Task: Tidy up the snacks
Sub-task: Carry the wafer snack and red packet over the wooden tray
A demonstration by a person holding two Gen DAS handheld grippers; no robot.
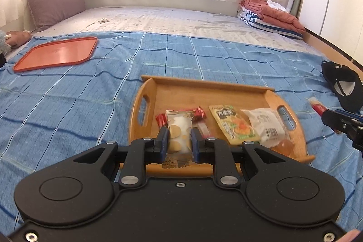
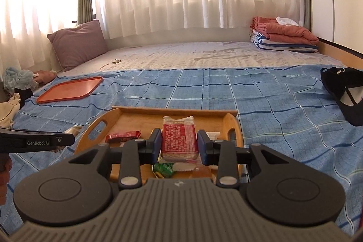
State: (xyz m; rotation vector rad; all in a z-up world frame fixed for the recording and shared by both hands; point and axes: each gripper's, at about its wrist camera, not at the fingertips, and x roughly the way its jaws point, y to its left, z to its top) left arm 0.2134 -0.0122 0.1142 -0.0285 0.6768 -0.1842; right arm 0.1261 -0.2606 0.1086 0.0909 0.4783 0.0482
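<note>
Both grippers are loaded, and the step in hand looks like carrying two snacks away from the wooden tray (image 1: 147, 92), which sits on the blue checked cover (image 1: 68, 110) in the near middle of the bed. The left gripper (image 1: 179, 140) is clamped on a white packet with gold circles (image 1: 178, 135), held upright between the blue pads above the tray's near edge. The right gripper (image 2: 179, 144) is clamped on a red wafer packet (image 2: 178, 140), also upright, with the tray below and beyond it. Left in the tray are small red sweets (image 1: 160, 120), a green and orange sachet (image 1: 231, 124) and a white wrapped cake (image 1: 265, 124), all crowded toward its near and right side; a green wrapper (image 2: 164, 169) shows below the right gripper. The flat orange tray (image 1: 56, 55) lies bare at the far left, well apart from the wooden one, and it is probably the sorting destination, though nothing confirms that. If so, the next move calls for swinging both packets left and away across the cover, keeping the grips firm since the wrappers are slick, then lowering them flat before letting go, clear of each other
</note>
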